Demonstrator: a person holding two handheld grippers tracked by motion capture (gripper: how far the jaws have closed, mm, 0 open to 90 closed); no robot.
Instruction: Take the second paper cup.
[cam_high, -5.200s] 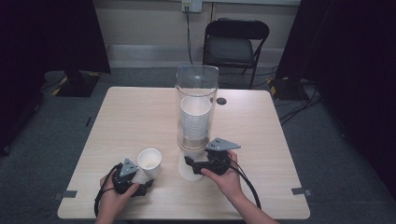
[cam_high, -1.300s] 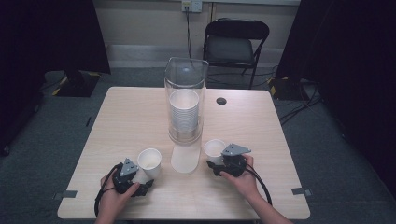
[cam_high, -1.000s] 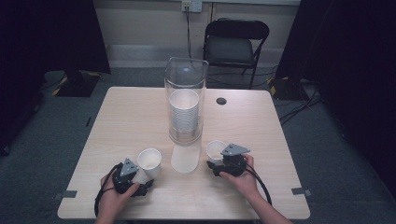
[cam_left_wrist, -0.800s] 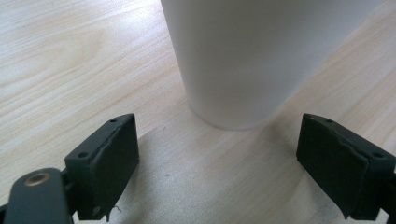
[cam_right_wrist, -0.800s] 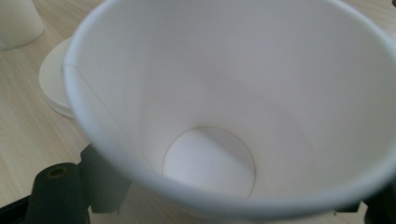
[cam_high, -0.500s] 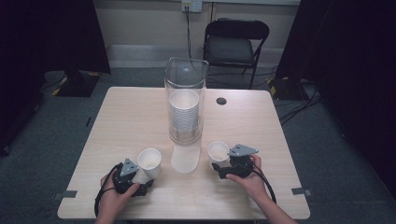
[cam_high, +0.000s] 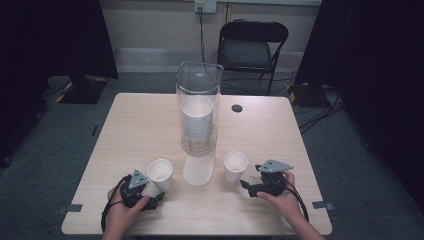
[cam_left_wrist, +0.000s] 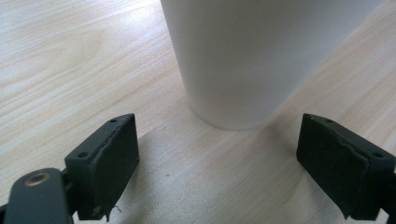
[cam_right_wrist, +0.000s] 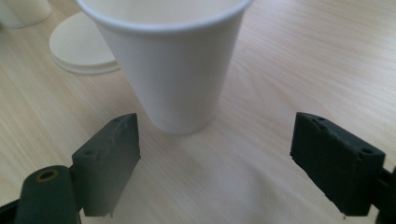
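Standing upright on the wooden table (cam_high: 135, 125), two white paper cups flank the tall clear cylinder (cam_high: 199, 92) that holds a stack of cups (cam_high: 197, 122). A flat white disc (cam_high: 198, 170) lies on the table right in front of that cylinder. To the left of the disc sits the left cup (cam_high: 160, 173), and to the right of it the right cup (cam_high: 235, 166), both on their bases, mouths up.

Over on the right, the right gripper (cam_high: 246, 185) sits just beside the right cup, on the side away from the cylinder. Its jaws have just been opening and now stand wide; in the right gripper view the right cup (cam_right_wrist: 170, 60) stands ahead of the pads, free of both, nothing between them.

On the other side, the left gripper (cam_high: 159, 196) rests low on the table close to the left cup. In the left gripper view its jaws gape wide, and the left cup (cam_left_wrist: 252, 56) stands just beyond them, untouched by either pad.

A black folding chair (cam_high: 253, 47) stands behind the table, beyond the cylinder.
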